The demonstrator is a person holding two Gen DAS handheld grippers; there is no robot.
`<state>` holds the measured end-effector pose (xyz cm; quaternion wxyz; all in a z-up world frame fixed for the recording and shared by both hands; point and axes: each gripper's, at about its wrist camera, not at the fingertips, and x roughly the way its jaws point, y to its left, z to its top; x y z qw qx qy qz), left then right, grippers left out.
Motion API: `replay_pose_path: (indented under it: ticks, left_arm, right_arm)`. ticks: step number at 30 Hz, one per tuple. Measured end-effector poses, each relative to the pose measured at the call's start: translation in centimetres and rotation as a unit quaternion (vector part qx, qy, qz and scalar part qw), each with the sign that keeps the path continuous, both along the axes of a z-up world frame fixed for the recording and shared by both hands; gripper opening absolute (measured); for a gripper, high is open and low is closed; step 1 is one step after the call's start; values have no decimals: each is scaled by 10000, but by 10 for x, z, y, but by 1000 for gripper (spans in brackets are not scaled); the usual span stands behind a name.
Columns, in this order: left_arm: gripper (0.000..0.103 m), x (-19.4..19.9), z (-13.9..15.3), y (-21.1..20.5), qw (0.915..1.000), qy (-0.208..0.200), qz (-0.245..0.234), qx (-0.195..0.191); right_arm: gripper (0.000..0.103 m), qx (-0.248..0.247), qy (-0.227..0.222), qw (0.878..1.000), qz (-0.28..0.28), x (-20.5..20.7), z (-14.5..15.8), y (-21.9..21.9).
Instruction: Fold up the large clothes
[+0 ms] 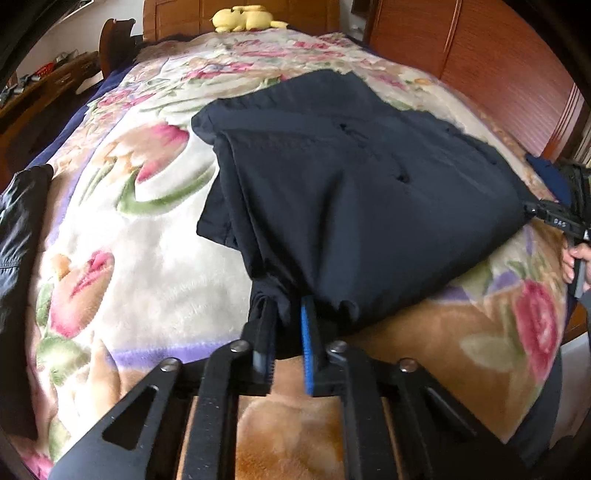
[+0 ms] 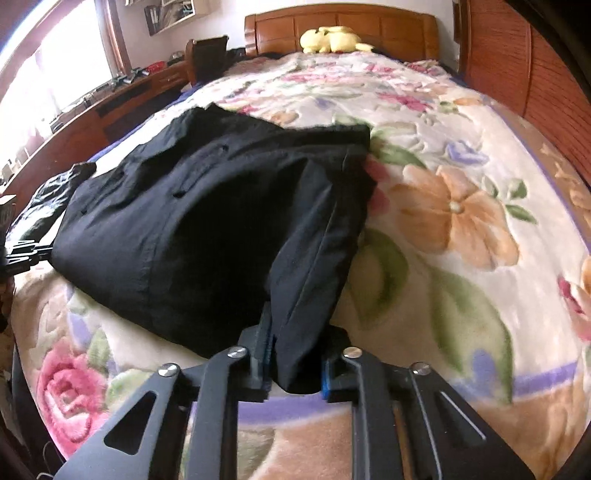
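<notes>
Dark navy woven cloth, a large button-front garment [image 1: 332, 192], is found lying partly folded on the floral plush blanket [image 1: 110, 229] that covers the bed. Its sides appear to be turned in already, so that a roughly rectangular bundle is presented; at least one further fold, bringing the near end toward the far end, is judged to remain.

The left gripper [image 1: 286, 332] is seen nearly closed, with gathered fabric of the near left corner pinched between its fingers. The right gripper [image 2: 293, 354] is likewise closed down on the near right corner, a thick fold of cloth being held between its jaws. Both near corners are thus raised slightly off the blanket, while the far end rests flat.

Ample bare blanket is noted beyond the garment toward the wooden headboard [image 2: 343, 26], where a yellow plush toy [image 2: 332, 38] sits well apart. A second dark, shiny garment [image 1: 18, 229] lies near the left bed edge, apart from the work. A reddish wooden wardrobe [image 1: 498, 66] stands close along the right side. A forward fold is judged unobstructed.
</notes>
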<state>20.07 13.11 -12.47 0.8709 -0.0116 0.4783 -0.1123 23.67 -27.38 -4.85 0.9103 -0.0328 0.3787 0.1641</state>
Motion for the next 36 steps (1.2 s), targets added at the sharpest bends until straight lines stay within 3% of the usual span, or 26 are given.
replay_pose_path:
  ticks: [4,10,18,21,23,26,30,33,36]
  left_arm:
    - [6,-10,18,18,9988,-296,154,-359]
    - [5,-35,46,24,9972,-630,80,-402]
    - [5,-91,58,25,9977,-586,54,-333]
    - [10,-92,57,28,9983,-456,120,-353]
    - [17,-89,60,30,9982,-469,202,-298]
    - [23,-86,78,22,9964,-817,231,-2]
    - [27,-66,92,7,9949,-1010,59,-23]
    - [28,-41,93,-10,9946,-1038,-31,19]
    - [29,-12,88,-33,9951,-970,-212,1]
  right_arm:
    - [11,140,-336,9993,-45,-15,19,-7]
    - [10,114,-558,9983,134,-51,40,-9]
    - [11,572,-161,9967,557,-118,43,-31]
    - [12,377,2,9980,516,-123,38,-34]
    - [16,280,22,9984,482,-124,42,-36]
    - [25,-41,-174,9990,419,-130,58,-34]
    - [51,-289,-440,9978,406,-130,83,-33]
    - [56,-389,-503,9970,434,-101,92,-23]
    - [57,-439,-373,9975,421,-44,85,-8]
